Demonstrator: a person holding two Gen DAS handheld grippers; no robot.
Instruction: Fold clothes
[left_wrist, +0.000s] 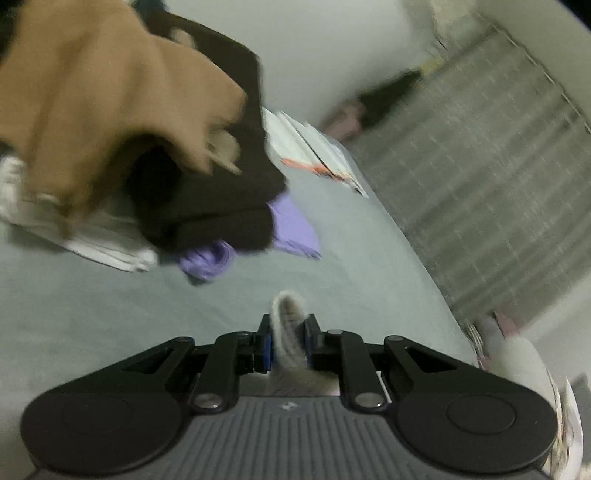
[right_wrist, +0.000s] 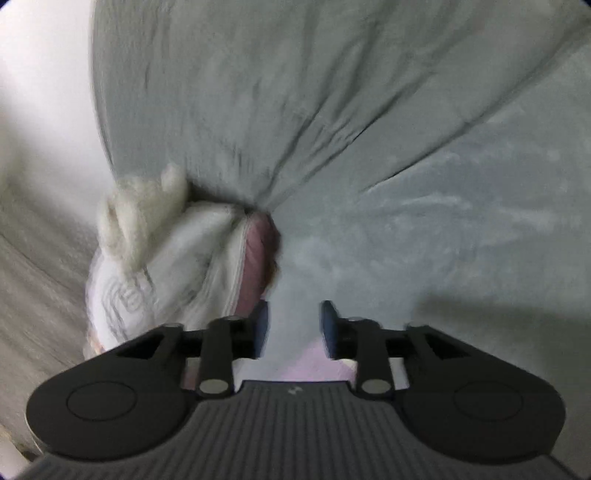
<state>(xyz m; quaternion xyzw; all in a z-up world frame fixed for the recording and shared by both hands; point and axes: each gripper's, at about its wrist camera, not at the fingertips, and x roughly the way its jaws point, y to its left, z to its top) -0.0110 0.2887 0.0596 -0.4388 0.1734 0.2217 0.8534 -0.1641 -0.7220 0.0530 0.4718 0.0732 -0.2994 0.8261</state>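
My left gripper (left_wrist: 289, 334) is shut on a fold of white fleecy cloth (left_wrist: 290, 321) that sticks up between its blue pads, above the grey bed sheet (left_wrist: 110, 295). A pile of clothes lies at the upper left: a tan garment (left_wrist: 92, 85), a dark brown one (left_wrist: 221, 177), a purple one (left_wrist: 291, 225) and a white one (left_wrist: 92, 240). My right gripper (right_wrist: 294, 321) is open over the grey sheet (right_wrist: 332, 129), with nothing between its pads. A white fluffy garment (right_wrist: 147, 236) with a pink lining (right_wrist: 258, 254) lies just left of it. Both views are blurred.
Papers or a booklet (left_wrist: 314, 147) lie on the bed past the pile. The bed's edge runs along the right in the left wrist view, with grey floor (left_wrist: 498, 184) beyond. A pale pink cloth (right_wrist: 314, 365) shows under the right gripper.
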